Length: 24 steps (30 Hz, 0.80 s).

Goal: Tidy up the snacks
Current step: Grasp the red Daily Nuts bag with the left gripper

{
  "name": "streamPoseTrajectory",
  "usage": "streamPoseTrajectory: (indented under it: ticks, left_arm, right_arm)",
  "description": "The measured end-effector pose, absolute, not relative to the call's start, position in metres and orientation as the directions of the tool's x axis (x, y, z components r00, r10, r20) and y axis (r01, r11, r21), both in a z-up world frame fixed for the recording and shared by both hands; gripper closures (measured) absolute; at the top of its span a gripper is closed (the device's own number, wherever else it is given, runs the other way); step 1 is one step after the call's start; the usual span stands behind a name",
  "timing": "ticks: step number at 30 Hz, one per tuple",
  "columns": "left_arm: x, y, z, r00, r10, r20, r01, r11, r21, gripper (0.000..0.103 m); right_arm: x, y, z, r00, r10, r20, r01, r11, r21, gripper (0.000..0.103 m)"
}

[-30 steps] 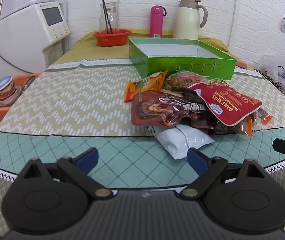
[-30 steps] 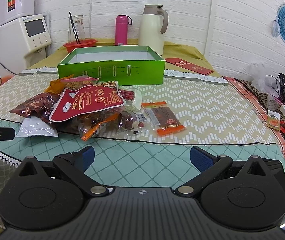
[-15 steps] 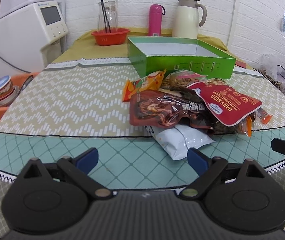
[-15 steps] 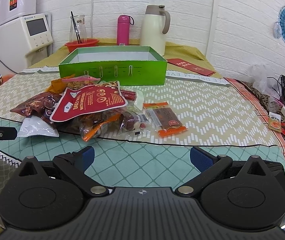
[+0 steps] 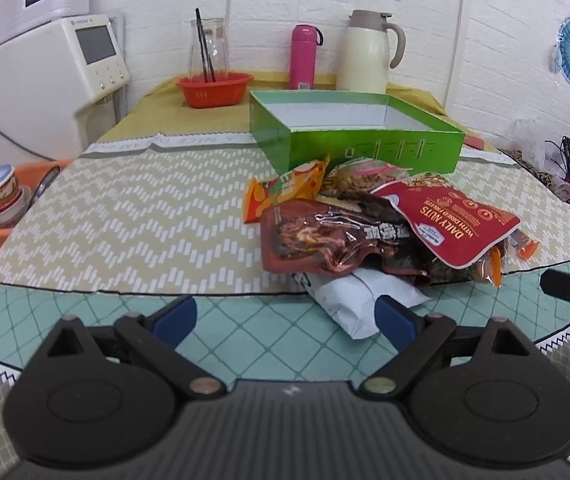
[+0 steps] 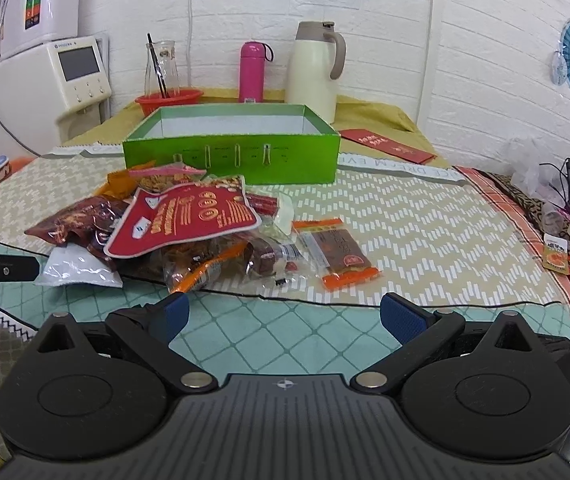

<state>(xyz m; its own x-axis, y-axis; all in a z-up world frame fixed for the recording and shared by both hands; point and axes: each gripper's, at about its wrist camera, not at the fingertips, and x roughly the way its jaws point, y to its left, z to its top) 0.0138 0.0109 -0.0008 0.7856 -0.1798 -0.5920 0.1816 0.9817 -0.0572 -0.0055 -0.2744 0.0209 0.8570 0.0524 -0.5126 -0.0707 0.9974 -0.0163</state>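
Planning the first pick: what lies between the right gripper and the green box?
In the right wrist view, bare tablecloth lies between the right gripper and green box; the snack pile lies left.

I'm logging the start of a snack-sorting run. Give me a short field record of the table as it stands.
container: green box, open, no snacks visible inside
snacks: pile in front of the box, red Daily Nuts bag on top
stray: orange-edged bar lying just right of the pile
nearest left tongs: white packet
left tongs: open, holding nothing
right tongs: open, holding nothing
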Motion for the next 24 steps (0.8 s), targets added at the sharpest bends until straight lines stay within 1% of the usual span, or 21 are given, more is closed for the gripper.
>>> streamPoseTrajectory:
  ticks: [2,5,8,9,11,14,17,18,20,21,24]
  left_arm:
    - [0.016,0.016,-0.001,0.767,-0.238,-0.596,0.218,0.97,-0.108,0.012]
    - [0.019,0.02,0.002,0.751,-0.329,-0.573,0.252,0.944,-0.213,0.012]
    - [0.026,0.016,0.012,0.732,-0.402,-0.55,0.309,0.916,-0.257,0.012]
    - [0.029,0.012,0.017,0.727,-0.425,-0.54,0.335,0.905,-0.262,0.012]
    - [0.038,0.006,0.026,0.718,-0.464,-0.519,0.368,0.886,-0.283,0.012]
    - [0.062,-0.007,0.031,0.685,-0.499,-0.531,0.383,0.866,-0.32,0.012]
    - [0.089,-0.023,0.025,0.629,-0.534,-0.564,0.405,0.845,-0.349,0.013]
    - [0.098,-0.028,0.021,0.613,-0.531,-0.585,0.398,0.847,-0.353,0.016]
    - [0.115,-0.036,0.012,0.571,-0.54,-0.618,0.383,0.842,-0.38,0.046]
    - [0.123,-0.039,0.008,0.548,-0.545,-0.635,0.376,0.838,-0.395,0.06]
    - [0.133,-0.047,0.004,0.54,-0.548,-0.639,0.389,0.836,-0.388,0.06]
  right_arm:
    - [-0.007,-0.275,0.026,0.885,0.083,-0.458,-0.079,0.996,0.026,0.0]
    - [-0.003,-0.275,0.031,0.92,0.139,-0.365,-0.123,0.99,0.068,0.0]
    - [0.016,-0.275,0.033,0.896,0.191,-0.4,-0.169,0.981,0.09,0.0]
    - [0.022,-0.274,0.032,0.892,0.193,-0.408,-0.171,0.981,0.09,0.0]
    - [0.035,-0.268,0.029,0.886,0.157,-0.437,-0.153,0.987,0.044,0.0]
    - [0.051,-0.26,0.023,0.878,0.136,-0.46,-0.149,0.989,0.007,0.0]
    - [0.061,-0.259,0.017,0.859,0.184,-0.477,-0.183,0.982,0.048,0.0]
    - [0.063,-0.259,0.015,0.851,0.194,-0.487,-0.188,0.98,0.063,0.0]
    - [0.065,-0.26,0.011,0.835,0.23,-0.5,-0.21,0.973,0.097,0.0]
    - [0.063,-0.264,0.011,0.83,0.265,-0.492,-0.228,0.964,0.134,0.007]
    - [0.059,-0.269,0.01,0.828,0.281,-0.486,-0.232,0.96,0.16,0.023]
